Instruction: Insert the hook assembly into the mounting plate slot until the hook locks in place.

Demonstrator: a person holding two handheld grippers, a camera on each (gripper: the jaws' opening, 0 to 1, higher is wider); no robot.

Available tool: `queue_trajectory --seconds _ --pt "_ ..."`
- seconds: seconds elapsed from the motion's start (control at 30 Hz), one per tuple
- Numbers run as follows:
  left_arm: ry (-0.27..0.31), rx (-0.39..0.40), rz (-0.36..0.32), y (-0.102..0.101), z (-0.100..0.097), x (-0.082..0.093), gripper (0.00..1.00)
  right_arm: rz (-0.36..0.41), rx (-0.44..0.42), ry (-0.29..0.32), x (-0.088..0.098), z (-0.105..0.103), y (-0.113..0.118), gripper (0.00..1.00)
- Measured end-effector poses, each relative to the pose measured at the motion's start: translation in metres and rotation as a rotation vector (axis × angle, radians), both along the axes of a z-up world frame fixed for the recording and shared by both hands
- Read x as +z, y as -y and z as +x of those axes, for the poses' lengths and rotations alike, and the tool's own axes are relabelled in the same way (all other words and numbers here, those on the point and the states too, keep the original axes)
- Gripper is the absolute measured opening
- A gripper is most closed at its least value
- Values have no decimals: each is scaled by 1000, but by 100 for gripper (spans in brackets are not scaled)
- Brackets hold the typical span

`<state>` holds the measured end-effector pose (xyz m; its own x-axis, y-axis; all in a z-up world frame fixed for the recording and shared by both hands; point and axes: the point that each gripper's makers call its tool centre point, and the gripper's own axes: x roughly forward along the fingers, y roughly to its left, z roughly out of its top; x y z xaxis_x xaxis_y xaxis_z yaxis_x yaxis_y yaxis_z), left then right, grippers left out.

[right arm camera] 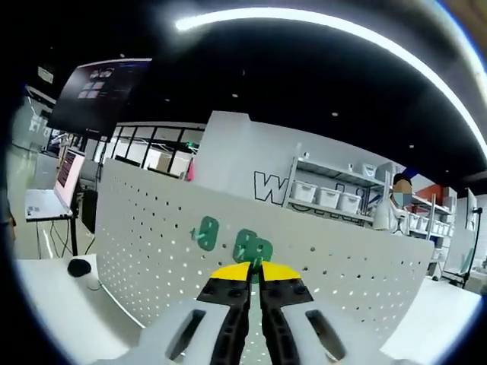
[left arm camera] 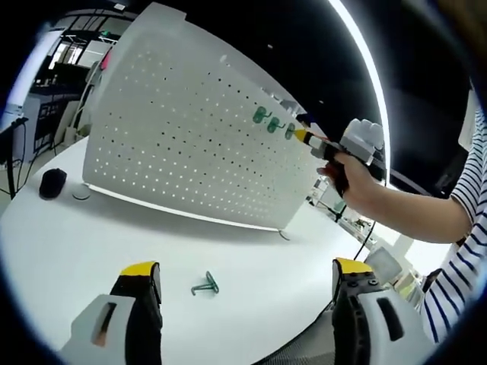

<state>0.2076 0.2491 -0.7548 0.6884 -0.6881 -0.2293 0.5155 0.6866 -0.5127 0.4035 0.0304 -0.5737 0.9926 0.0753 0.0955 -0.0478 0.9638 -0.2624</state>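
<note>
A large workshop-like room with dark ceiling and a long curved light strip surrounds a white round table (left arm camera: 68, 251). In the left gripper view, the left gripper (left arm camera: 243, 277) rises from the near edge of the table, its two yellow-tipped jaws standing wide apart with nothing between them. Just beyond them, near the table's front edge, a loose green hook (left arm camera: 205, 285) lies flat on the bare white surface. Farther back, a white perforated mounting plate (left arm camera: 175, 144) stands upright across the middle of the table. Toward the table's left edge, beside the plate's foot, sits a small black round object (left arm camera: 52, 182). At the plate's upper right part, green hooks (left arm camera: 272, 122) are already set in the holes, and the right gripper (left arm camera: 304, 137) reaches in against them, held by a person's hand (left arm camera: 358, 179) with a striped sleeve (left arm camera: 472, 220).

The right gripper view gives the close look: the right gripper (right arm camera: 256, 268) has its yellow-tipped jaws brought together on a green hook assembly (right arm camera: 253, 247), pressed at the plate (right arm camera: 152, 228). Another green hook (right arm camera: 205, 232) sits in the plate just to its left. Beyond the plate's top edge stand shelves with white bins (right arm camera: 327, 196) and a dark monitor (right arm camera: 103, 91).
</note>
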Motion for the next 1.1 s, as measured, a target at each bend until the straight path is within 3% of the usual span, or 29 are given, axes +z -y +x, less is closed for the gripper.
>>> queue_trajectory --seconds 0.4,1.1 --pt "-14 -7 0 2 0 -2 95 -35 -27 46 8 20 14 0" --pt "-52 -33 11 8 -4 -10 96 -80 -71 96 4 25 29 0"
